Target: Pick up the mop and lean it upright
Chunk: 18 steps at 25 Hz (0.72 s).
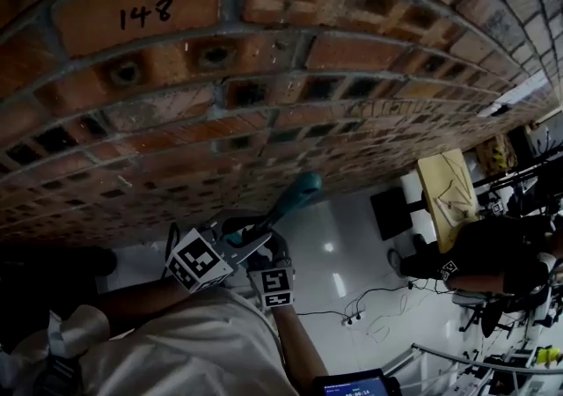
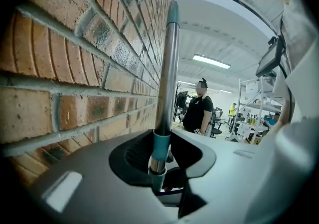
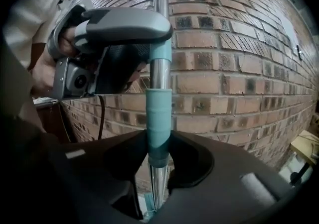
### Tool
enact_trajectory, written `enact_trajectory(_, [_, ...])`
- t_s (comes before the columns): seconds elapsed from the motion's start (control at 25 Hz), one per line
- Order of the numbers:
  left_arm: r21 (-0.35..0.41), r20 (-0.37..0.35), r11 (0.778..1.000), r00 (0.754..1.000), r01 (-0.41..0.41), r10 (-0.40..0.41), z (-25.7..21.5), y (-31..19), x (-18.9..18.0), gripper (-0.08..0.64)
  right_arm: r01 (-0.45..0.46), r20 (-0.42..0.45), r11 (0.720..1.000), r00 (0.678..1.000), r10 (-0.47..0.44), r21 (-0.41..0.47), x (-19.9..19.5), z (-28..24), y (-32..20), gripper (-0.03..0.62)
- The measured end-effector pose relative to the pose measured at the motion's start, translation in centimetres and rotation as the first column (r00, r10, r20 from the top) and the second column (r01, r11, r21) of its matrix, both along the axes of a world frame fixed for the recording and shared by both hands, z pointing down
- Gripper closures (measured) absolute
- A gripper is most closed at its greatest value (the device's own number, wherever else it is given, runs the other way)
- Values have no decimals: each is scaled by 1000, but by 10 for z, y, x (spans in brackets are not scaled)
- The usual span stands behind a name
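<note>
The mop handle (image 2: 167, 68) stands upright close beside the brick wall (image 2: 75, 68), with the left claw (image 2: 158, 167) clamped on its shaft and the right claw (image 3: 159, 161) clamped lower down, around its teal sleeve (image 3: 159, 118).

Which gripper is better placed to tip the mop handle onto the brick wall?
Left. The left gripper clamps the mop handle higher than the right gripper, so it likely steers the top best.

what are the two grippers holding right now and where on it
Both hold the mop handle: the left gripper is clamped on a teal collar nearer the handle's top end, the right gripper on the teal sleeve below it.
</note>
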State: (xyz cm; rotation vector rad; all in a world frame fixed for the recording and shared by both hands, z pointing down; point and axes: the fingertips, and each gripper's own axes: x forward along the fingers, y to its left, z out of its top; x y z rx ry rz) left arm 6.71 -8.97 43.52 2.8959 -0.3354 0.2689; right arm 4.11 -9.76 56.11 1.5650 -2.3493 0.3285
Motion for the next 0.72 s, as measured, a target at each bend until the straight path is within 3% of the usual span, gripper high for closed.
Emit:
enact_trajectory(0.2, [-81,-60,996,997,-47,42,6,5,1,389,-4,22,999,1000,5,-34,4,8,4,462])
enact_trajectory(0.44, [-75,-104,995,993,-58,50,8,1,-25,308,-36,40,998,998,39,-54,12,13,12,462])
enact_trajectory(0.72, [-40,-37,999,999,-6,5,33,-17,-49,310,-49,47,997,998,52,-58,28,13,21,462])
